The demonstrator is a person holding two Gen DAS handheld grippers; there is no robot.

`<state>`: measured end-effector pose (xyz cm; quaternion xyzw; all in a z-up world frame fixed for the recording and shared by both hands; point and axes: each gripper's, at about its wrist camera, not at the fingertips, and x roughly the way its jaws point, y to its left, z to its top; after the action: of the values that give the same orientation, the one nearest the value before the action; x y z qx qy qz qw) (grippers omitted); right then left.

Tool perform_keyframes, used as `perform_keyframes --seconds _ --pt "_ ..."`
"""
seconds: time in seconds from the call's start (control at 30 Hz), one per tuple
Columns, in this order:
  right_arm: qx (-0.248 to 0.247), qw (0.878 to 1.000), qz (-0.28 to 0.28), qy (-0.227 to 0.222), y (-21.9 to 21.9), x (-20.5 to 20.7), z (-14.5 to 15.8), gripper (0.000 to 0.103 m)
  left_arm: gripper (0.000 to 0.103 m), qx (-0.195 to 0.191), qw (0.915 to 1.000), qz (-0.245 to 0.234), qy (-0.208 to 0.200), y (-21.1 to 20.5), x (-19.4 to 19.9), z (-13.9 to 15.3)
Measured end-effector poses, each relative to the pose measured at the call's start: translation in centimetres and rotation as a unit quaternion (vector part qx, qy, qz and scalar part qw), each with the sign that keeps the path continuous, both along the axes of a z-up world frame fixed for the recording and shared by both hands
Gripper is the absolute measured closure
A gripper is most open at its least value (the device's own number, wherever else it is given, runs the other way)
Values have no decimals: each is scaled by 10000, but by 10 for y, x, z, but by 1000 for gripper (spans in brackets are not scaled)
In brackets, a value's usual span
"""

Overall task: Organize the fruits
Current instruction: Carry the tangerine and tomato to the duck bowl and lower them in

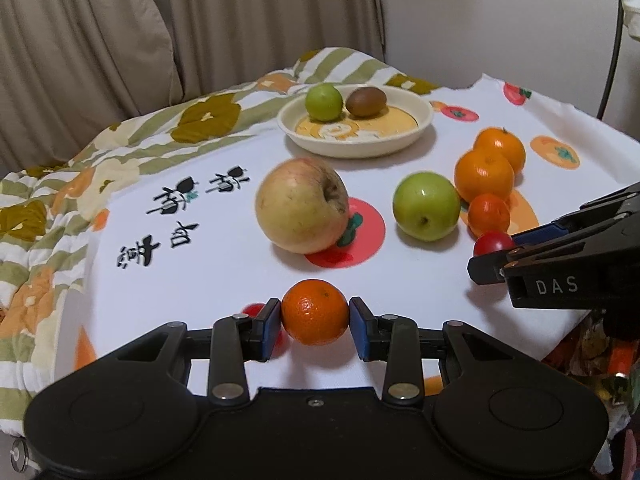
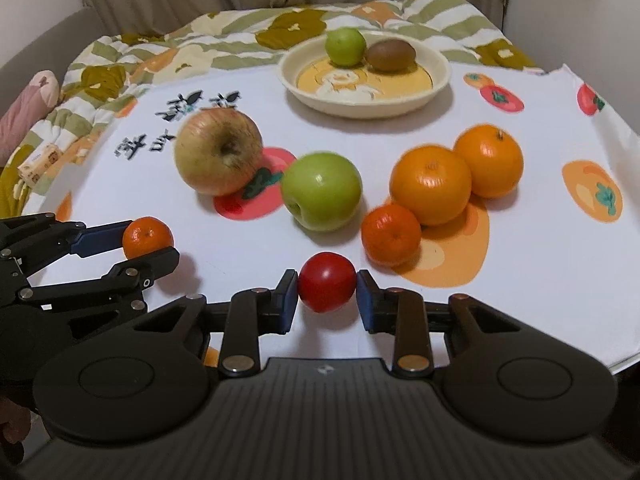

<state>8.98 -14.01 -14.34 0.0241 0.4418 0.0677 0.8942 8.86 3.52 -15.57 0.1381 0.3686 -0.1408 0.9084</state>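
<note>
Two grippers clamp round fruit: left gripper [image 1: 315,322] a dimpled mandarin [image 1: 315,312], right gripper [image 2: 327,295] a glossy tomato [image 2: 327,282].

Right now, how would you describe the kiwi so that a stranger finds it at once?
Look at the cream plate at the far side of the white cloth. Two fruits lie in it, side by side. The kiwi is the brown, dull, oval one on the right; its neighbour, the small green fruit, is round and shiny.
</note>
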Motion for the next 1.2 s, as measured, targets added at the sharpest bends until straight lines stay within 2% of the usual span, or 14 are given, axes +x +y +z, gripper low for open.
perform_keyframes --seconds 0.43,0.77,1.0,1.2 --pt "-16 9989 197 -431 7 -7 62 57 63 -242 9986 371 -294 11 -2 62" --pt "62 9961 94 -870 -13 -4 115 57 63 -237 9975 341 -578 -3 7 102" --pt "65 9946 194 -1014 -45 25 132 57 63 -354 9961 517 -623 -25 29 119" --pt "93 9943 414 -981 -81 69 131 57 63 -407 9946 801 -518 -55 56 123"
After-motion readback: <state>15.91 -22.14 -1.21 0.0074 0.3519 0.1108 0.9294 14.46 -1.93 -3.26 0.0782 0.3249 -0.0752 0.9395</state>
